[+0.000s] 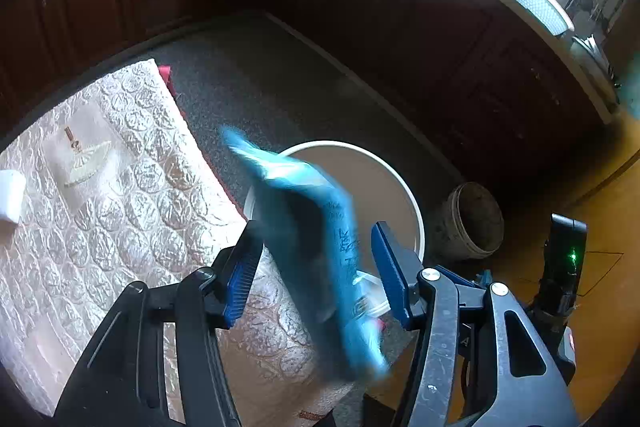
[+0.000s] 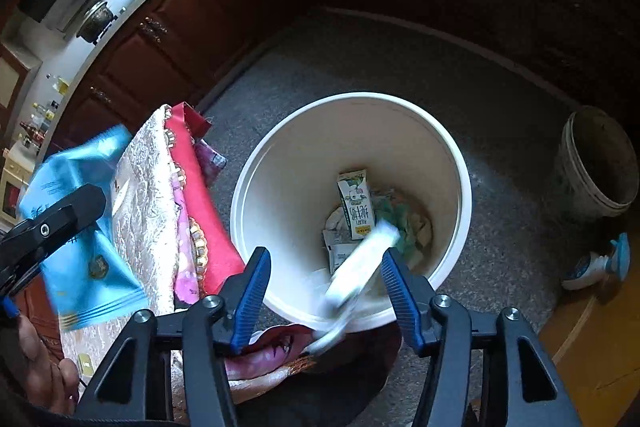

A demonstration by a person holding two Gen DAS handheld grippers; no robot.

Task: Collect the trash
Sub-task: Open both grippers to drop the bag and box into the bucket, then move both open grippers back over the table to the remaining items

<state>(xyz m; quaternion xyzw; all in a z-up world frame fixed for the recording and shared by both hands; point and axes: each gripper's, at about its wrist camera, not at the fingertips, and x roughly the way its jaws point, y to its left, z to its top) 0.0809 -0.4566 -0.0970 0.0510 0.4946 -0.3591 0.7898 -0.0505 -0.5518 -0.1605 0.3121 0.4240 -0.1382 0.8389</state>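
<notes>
Trash, item one: blue snack packet (image 1: 308,239), blurred between wide left tongs (image 1: 316,267), above white bin (image 1: 414,203) rim at 12 o'clock. Item two: white blurred piece (image 2: 360,263) between wide right tongs (image 2: 324,291), over bin. Risk: packet, ungripped, drifts onto table (image 1: 120,187) at 9 o'clock.

Bucket (image 2: 448,147) on floor (image 2: 500,99), just right of table edge (image 2: 140,187). Inside, at bottom: carton (image 2: 356,205) upright atop scraps. Second bucket (image 2: 600,167) farther right, bottle (image 2: 592,265) lying before it.
</notes>
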